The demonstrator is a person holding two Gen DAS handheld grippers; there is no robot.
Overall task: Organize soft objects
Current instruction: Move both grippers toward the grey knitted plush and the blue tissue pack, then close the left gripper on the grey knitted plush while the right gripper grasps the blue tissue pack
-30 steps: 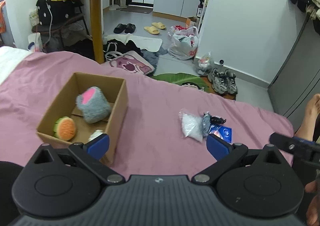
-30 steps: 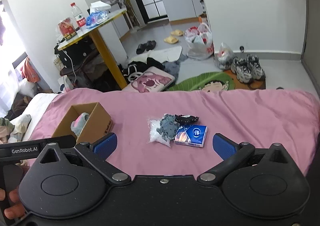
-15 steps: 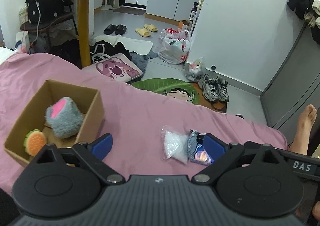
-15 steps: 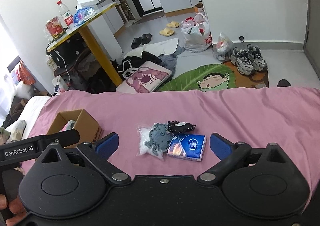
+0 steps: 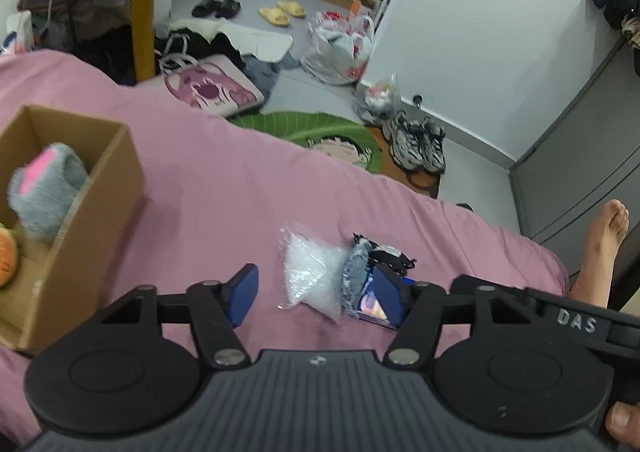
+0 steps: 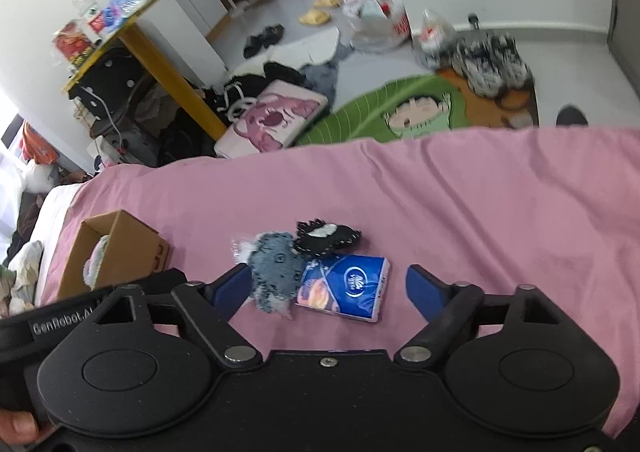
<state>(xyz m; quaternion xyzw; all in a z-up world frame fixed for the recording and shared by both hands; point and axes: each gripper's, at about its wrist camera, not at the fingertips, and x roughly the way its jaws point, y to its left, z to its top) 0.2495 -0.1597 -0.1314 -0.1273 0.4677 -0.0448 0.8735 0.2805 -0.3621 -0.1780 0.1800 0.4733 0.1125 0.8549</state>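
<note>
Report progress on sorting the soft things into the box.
Done: the cardboard box already holds a grey-and-pink plush and an orange one. In hand: nothing; the left gripper and right gripper hover with jaws open. Left on the pink sheet: clear bag, grey plush, black plush, tissue pack.

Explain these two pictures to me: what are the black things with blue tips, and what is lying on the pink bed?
Those are hand-held grippers, one per hand, each carrying a camera that looks out along its fingers. One picture comes from the left gripper, the other from the right gripper. Both are open and hold nothing. On the pink sheet lie a clear plastic bag, a grey fuzzy toy, a black one and a blue tissue pack. The cardboard box already holds a grey and pink plush.
</note>
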